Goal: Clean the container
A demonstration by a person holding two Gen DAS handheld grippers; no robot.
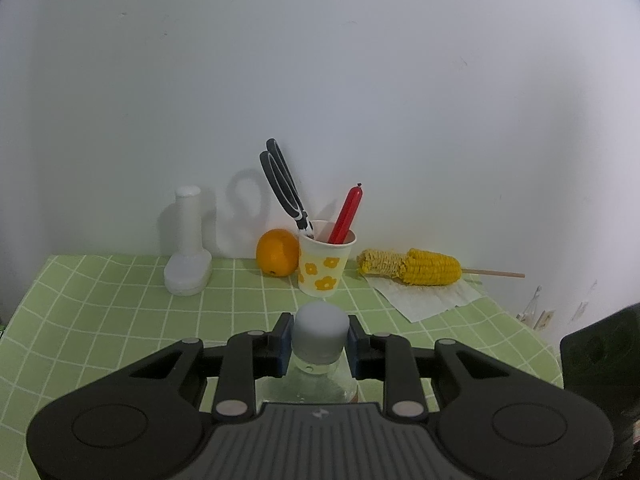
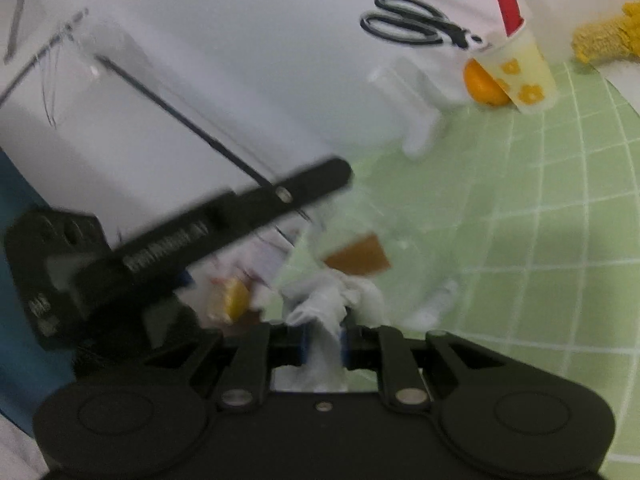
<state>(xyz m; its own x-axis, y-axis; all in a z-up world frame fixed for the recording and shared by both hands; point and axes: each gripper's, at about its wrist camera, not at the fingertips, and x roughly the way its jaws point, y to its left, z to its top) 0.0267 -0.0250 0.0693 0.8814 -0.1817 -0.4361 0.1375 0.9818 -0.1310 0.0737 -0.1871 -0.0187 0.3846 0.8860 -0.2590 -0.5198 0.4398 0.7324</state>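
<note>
My left gripper (image 1: 319, 340) is shut on the pale grey cap (image 1: 320, 330) of a clear bottle (image 1: 310, 384), which stands on the green checked cloth (image 1: 120, 312). In the right wrist view the same bottle (image 2: 400, 240) is blurred, with a brown label (image 2: 358, 258), and the black left gripper (image 2: 200, 232) reaches in from the left. My right gripper (image 2: 324, 344) is shut on a crumpled white tissue (image 2: 326, 304) held close against the bottle's side.
At the back by the wall stand a flowered paper cup (image 1: 322, 270) holding scissors (image 1: 282, 184) and a red balloon (image 1: 346, 214), an orange (image 1: 277, 258) and a white bottle (image 1: 188, 248). A corn cob (image 1: 412, 268) lies on a napkin (image 1: 428, 296). A dark object (image 1: 600, 352) is at the right edge.
</note>
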